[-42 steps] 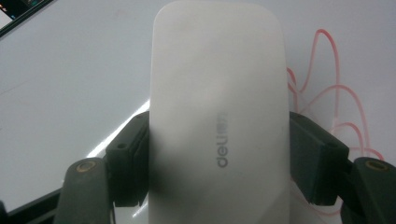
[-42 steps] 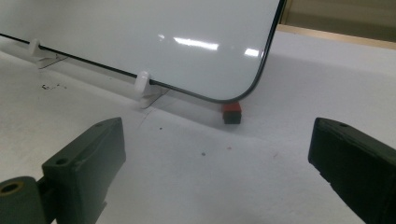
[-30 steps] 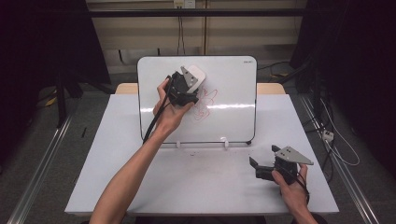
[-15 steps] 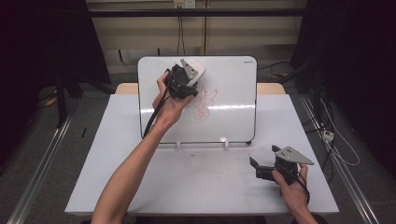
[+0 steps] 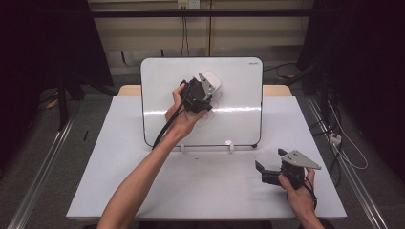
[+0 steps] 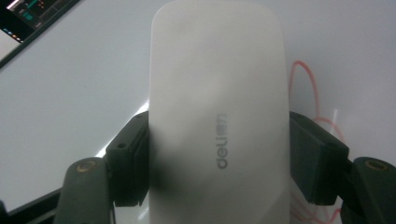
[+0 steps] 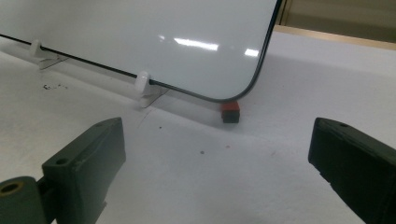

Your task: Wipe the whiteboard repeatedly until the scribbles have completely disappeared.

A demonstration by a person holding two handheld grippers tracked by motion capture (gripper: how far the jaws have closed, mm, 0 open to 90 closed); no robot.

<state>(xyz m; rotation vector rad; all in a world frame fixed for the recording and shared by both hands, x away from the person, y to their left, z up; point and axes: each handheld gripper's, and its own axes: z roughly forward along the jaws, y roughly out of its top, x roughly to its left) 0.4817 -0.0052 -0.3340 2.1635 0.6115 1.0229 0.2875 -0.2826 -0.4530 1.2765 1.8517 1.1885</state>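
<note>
A white whiteboard (image 5: 239, 76) stands upright on the white table (image 5: 119, 167). My left gripper (image 5: 206, 88) is shut on a white eraser (image 5: 210, 79) and holds it flat against the board's middle. In the left gripper view the eraser (image 6: 217, 116) sits clamped between both black pads (image 6: 133, 158), with red pen scribbles (image 6: 303, 79) on the board just to its right. Faint red scribbles (image 5: 217, 101) also show beside the gripper from above. My right gripper (image 5: 270, 160) rests on the table at the front right, open, with nothing between its jaws (image 7: 217, 154).
White clip feet (image 5: 229, 144) hold the board's lower edge. A small red and black block (image 7: 230, 112) sits under the board's lower right corner. Dark curtains and cables surround the table; a wooden surface lies behind the board.
My left hand has slid the eraser to the right and slightly down across the board, over part of the red scribbles. The right gripper has stayed still.
</note>
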